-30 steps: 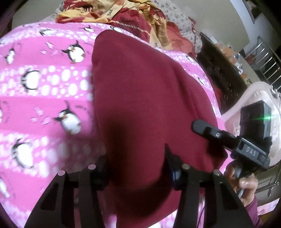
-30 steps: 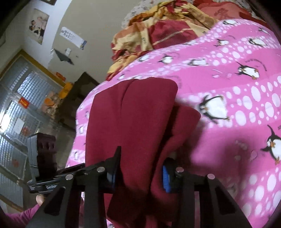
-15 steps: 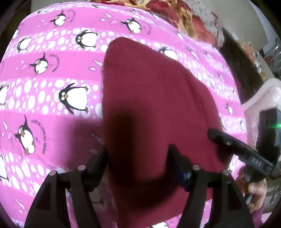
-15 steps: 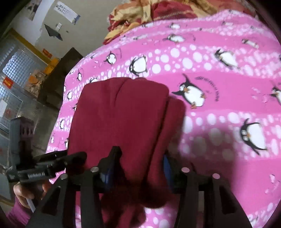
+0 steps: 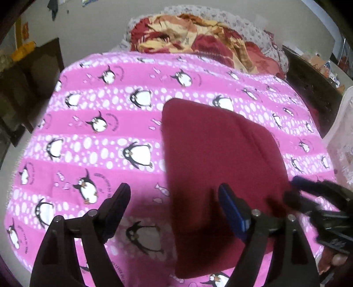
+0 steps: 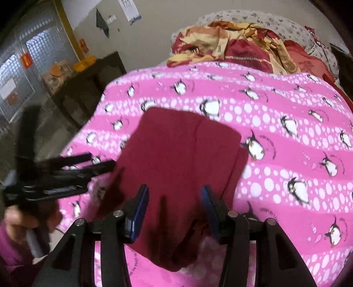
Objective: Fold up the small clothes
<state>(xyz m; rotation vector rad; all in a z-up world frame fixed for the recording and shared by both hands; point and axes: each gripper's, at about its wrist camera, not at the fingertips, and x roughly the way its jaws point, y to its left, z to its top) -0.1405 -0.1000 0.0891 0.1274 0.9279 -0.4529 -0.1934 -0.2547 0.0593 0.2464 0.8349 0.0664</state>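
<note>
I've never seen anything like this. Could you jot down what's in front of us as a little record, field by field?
Garment: dark red cloth, folded, lying flat
Surface: pink penguin-print bedspread
Left hand-held gripper: open, holding nothing, above the garment's left edge
Right hand-held gripper: open, holding nothing, above the garment's near part
Background: red and yellow bedding heaped at the bed's far end
Fold status: looks folded, both grippers off it

A beige wall [image 6: 167,26] carries a poster [image 6: 129,11]; a dark cabinet [image 6: 88,88] stands at the bed's left edge, beside glass-block windows [image 6: 33,55].
</note>
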